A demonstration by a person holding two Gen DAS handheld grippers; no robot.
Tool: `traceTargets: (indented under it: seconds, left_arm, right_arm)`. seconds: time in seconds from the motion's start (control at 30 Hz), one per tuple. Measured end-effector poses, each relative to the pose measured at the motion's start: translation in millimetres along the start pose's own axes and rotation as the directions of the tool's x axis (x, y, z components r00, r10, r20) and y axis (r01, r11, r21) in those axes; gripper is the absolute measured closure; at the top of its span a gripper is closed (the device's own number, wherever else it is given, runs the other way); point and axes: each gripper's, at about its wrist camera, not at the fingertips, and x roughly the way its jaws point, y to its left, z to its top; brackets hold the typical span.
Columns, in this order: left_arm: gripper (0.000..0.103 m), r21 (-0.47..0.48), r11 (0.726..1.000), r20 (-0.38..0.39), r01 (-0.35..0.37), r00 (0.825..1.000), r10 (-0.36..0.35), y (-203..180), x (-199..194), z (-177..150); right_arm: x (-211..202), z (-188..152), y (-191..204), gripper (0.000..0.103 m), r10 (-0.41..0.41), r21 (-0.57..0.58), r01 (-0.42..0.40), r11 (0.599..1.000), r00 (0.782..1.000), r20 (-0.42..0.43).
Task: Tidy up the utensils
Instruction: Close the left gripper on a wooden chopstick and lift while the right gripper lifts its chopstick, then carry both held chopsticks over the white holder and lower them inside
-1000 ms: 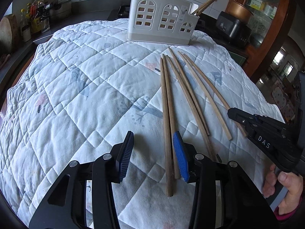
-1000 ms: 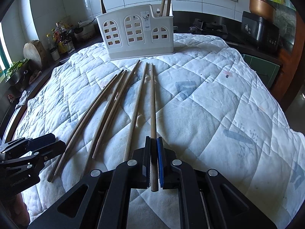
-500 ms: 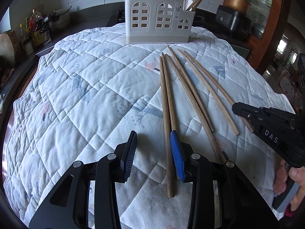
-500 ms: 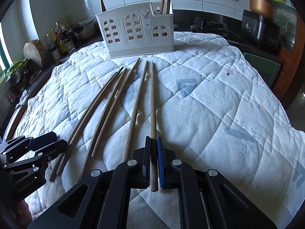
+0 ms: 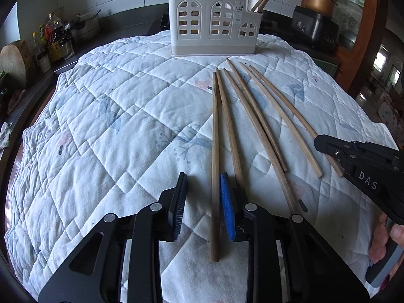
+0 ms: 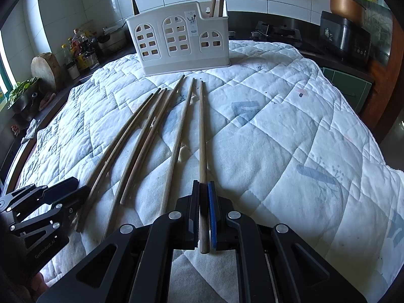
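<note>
Several long wooden chopsticks lie side by side on a quilted white cloth [image 5: 113, 139]. My left gripper [image 5: 203, 199] is low over their near ends and its jaws are closing. The leftmost chopstick [image 5: 215, 151] lies between them, close to the blue right pad [image 5: 227, 202] and apart from the left pad; its neighbour [image 5: 228, 126] runs under the right finger. My right gripper [image 6: 204, 202] is shut on the rightmost chopstick [image 6: 202, 139] near its end. A white utensil caddy [image 5: 214, 30] stands at the far side with chopsticks upright in its right compartment.
The right gripper [image 5: 353, 156] and a hand [image 5: 383, 240] show at the right of the left wrist view. The left gripper [image 6: 50, 197] shows at the lower left of the right wrist view. Bottles [image 5: 50, 43] and a black appliance [image 5: 315, 30] line the counters.
The left gripper's jaws have narrowed, and its right finger has come in between the two leftmost chopsticks, leaving one between the jaws. The right gripper and its chopstick have not moved.
</note>
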Motion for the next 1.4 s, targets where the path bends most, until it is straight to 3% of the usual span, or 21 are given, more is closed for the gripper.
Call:
traceTargets:
  seconds: [0.17,0.3,0.47,0.7,0.83,0.97,1.1,1.23,1.4]
  left_arm:
    - [0.094,-0.05,0.998,0.004,0.043,0.999,-0.043,10.9,-2.3,2.2]
    - [0.095,-0.069,0.994,0.018,0.089,0.996,-0.087,18.1,-7.5,5.5]
    - [0.097,-0.057,0.99,0.098,0.132,0.987,-0.126,23.3,-29.9,14.9]
    - [0.098,-0.024,0.981,0.214,0.192,0.96,-0.183,31.0,-57.3,37.3]
    - [0.098,-0.003,0.981,0.229,0.196,0.955,-0.19,34.8,-59.1,48.5]
    - [0.098,-0.018,0.967,0.16,0.253,0.956,-0.247,41.5,-52.0,46.5]
    - [0.094,-0.02,0.964,0.099,0.265,0.96,-0.262,36.8,-40.5,26.1]
    - [0.094,-0.033,0.967,0.031,0.252,0.967,-0.251,30.8,-23.6,7.2]
    - [0.094,-0.046,0.972,0.004,0.232,0.973,-0.232,30.2,-14.1,-2.6]
  right_arm:
    - [-4.2,0.4,-0.1,0.096,0.002,0.006,-0.002,1.0,1.0,0.018]
    - [-15.8,3.1,0.8,0.096,0.003,0.007,-0.003,1.0,0.999,0.05]
    - [-44.1,13.8,4.8,0.096,0.003,-0.013,-0.002,1.0,0.992,0.126]
    - [-86.1,47.3,14.6,0.096,0.007,-0.081,0.014,0.997,0.968,0.25]
    - [-93.7,69.2,14.3,0.096,0.022,-0.099,0.006,0.995,0.962,0.272]
    - [-93.5,76.4,10.6,0.096,0.024,-0.094,0.001,0.996,0.963,0.27]
    - [-89.5,75.6,9.2,0.096,0.023,-0.083,0.0,0.997,0.963,0.27]
    - [-90.5,78.1,10.2,0.096,0.022,-0.083,0.001,0.997,0.96,0.278]
    - [-90.0,80.0,12.3,0.096,0.02,-0.089,0.006,0.996,0.959,0.282]
